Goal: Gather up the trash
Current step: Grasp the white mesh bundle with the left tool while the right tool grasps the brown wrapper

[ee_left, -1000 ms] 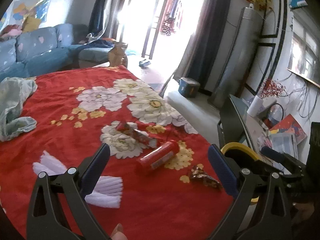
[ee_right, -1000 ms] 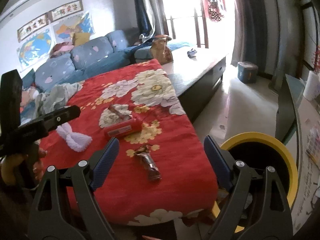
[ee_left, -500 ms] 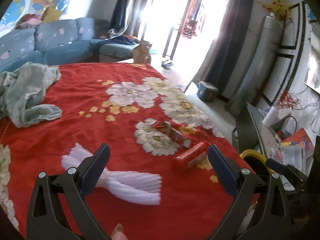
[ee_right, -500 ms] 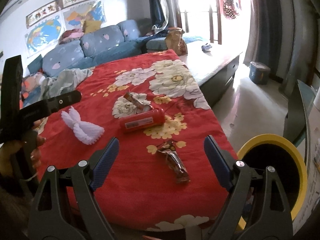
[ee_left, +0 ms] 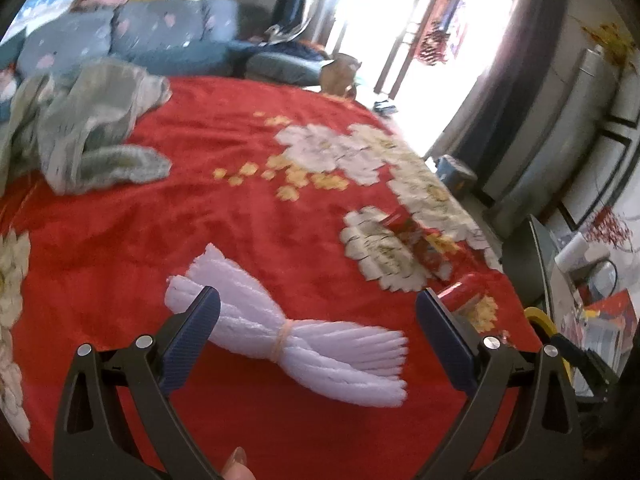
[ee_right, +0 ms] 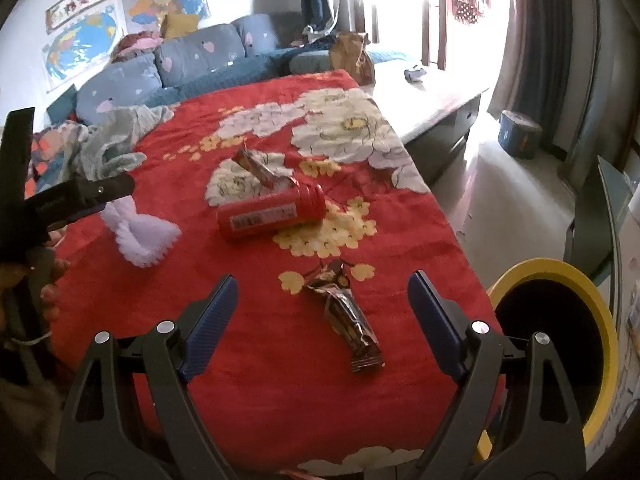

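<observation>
Both grippers are wide open and hold nothing, the left gripper [ee_left: 318,316] over the white foam bundle [ee_left: 288,324] and the right gripper [ee_right: 322,308] over the shiny wrapper [ee_right: 346,312] beside the yellow bin [ee_right: 560,344], so a crooked pinch could make the soft bundle or thin wrapper slip out onto the red blanket [ee_right: 260,360].

A red floral blanket [ee_right: 248,364] covers the table. At its far left corner lies a crumpled grey-green cloth [ee_left: 84,128]. Behind the blanket stands a blue sofa [ee_right: 192,60], with world maps [ee_right: 80,48] on the wall above it. Past the blanket's far edge sits what may be a brown paper bag [ee_right: 352,58]. On the floor to the blanket's right stands a round blue tin [ee_right: 520,134].
</observation>
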{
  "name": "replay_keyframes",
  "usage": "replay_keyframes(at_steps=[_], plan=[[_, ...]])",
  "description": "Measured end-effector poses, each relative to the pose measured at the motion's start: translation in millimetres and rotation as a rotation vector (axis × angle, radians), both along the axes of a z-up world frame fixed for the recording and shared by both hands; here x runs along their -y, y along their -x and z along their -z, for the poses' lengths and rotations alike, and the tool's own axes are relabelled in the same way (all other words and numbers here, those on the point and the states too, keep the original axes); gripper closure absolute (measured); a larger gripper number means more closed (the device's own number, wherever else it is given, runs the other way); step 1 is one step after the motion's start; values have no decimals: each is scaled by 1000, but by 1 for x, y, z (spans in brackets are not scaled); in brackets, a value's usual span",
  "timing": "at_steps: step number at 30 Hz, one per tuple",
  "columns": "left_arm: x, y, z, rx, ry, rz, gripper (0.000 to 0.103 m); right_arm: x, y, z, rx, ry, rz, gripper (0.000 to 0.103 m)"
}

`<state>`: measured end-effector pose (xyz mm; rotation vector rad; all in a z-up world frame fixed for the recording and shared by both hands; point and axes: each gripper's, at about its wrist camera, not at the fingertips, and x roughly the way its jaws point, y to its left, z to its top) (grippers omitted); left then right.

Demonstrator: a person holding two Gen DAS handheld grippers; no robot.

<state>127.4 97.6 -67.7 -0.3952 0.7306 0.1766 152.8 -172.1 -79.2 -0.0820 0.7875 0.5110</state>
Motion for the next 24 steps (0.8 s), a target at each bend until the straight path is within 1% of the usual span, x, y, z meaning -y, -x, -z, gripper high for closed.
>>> replay_keyframes(at_steps=[4,7,10,12,14,15,16,17,18,19,20,21,22,24], plan=[[-9,0,12,-40,41,-57,8,-1,-4,10,-22,11,5,25],[-10,1,20,-63,46,-83,8,-1,-7,17,-45,10,5,26],[-9,0,27,-91,27,-98,8,-3,-8,23,-72,6,-8,33],[-4,0,29,-99,-8,-93,8,-5,-8,25,-83,3,-16,40],[1,0,31,-109,-35,-85,9,-6,-7,28,-96,-3,-21,49],[2,1,31,-110,-42,-84,9,-6,-7,30,-107,-9,-23,52],[3,2,32,-110,-48,-86,12,-6,-7,31,-112,-12,-25,59],[3,3,33,-114,-58,-86,19,-6,-7,32,-118,-12,-27,68],[4,3,33,-115,-69,-87,23,-6,-6,33,-121,-9,-31,72],[3,5,32,-113,-74,-90,36,-6,-6,33,-121,-7,-31,79],[1,6,31,-113,-76,-99,47,-6,-5,33,-121,-7,-32,84],[0,7,31,-111,-73,-101,52,-6,-5,33,-123,-10,-34,86],[-2,8,31,-106,-66,-97,59,-6,-4,33,-124,-12,-37,88],[-4,10,30,-99,-49,-89,66,-6,-3,32,-118,-15,-40,89]])
